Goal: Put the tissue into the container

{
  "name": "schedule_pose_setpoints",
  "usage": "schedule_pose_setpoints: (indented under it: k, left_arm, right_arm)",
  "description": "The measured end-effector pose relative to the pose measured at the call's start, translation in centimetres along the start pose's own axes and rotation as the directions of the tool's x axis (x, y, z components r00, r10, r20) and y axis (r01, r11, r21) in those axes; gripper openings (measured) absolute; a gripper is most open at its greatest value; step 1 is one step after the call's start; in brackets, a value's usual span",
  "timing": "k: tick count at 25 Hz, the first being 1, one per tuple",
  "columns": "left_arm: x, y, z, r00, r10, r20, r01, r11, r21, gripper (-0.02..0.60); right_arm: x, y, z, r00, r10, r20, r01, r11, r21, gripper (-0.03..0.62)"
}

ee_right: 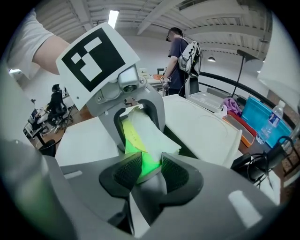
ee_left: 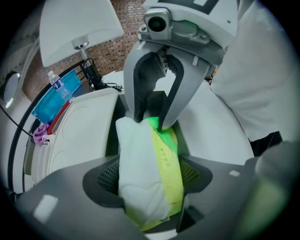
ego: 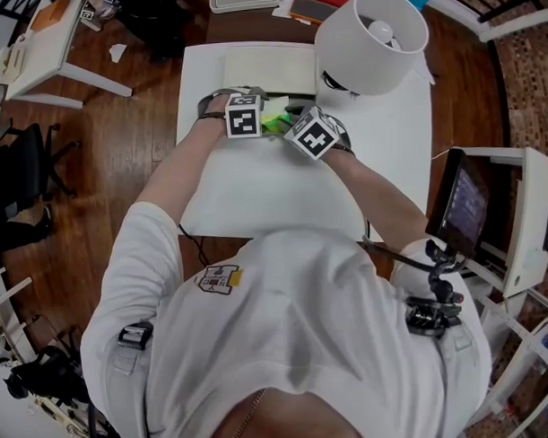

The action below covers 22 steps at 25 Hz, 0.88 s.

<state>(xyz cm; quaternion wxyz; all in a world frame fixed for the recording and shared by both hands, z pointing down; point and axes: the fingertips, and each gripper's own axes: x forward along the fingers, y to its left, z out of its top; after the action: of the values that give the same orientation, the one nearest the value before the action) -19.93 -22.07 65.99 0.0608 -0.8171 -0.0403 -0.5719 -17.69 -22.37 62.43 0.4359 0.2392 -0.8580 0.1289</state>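
Figure: white table (ego: 393, 156) on wood floor (ego: 141, 146); white lamp (ego: 371, 40) at far edge; brick wall (ee_left: 115, 49) behind; strip light (ee_right: 113, 18) overhead.

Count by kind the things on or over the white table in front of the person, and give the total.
Hand-held gripper: 2, the left hand-held gripper and the right hand-held gripper
Tissue pack: 1, held between both
Container: 1, white
Lamp: 1, white shade
Total: 5
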Motion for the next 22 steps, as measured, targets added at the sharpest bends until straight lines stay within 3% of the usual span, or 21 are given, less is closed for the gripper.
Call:
schedule_pose_setpoints:
  k: [5, 9, 14, 18, 22]
  left_arm:
    - [-0.9, -0.2, -0.1, 1.0, 0.013, 0.009, -0.013, 1.0, -0.002, 0.315]
    - [-2.7, 0.4, 0.5, 0.997, 0.043, 0.06, -0.043, 0.999, -0.016, 0.366]
    - [-5.2, 1.0, 0.9, 0.989, 0.103, 0.11, -0.098, 0.994, -0.047, 0.368]
    - [-7.3, 1.1, 1.2, 0.967, 0.179, 0.181, -0.159, 0.98, -0.12, 0.367]
    - [-8.7, 0.8, 1.2, 0.926, 0.276, 0.259, -0.215, 0.946, -0.241, 0.367]
  right_arm:
    - [0.1, 0.2, 0.2, 1.0, -0.01, -0.008, 0.01, 1.0, 0.004, 0.126]
    - [0.6, 0.0, 0.2, 1.0, -0.014, -0.016, 0.014, 1.0, 0.004, 0.126]
    - [0.9, -0.2, 0.1, 1.0, -0.014, -0.027, 0.014, 1.0, 0.002, 0.126]
    - [0.7, -0.2, 0.3, 1.0, -0.019, -0.02, 0.019, 1.0, -0.001, 0.126]
    - [0.4, -0.3, 0.4, 1.0, -0.025, -0.007, 0.025, 1.0, -0.004, 0.127]
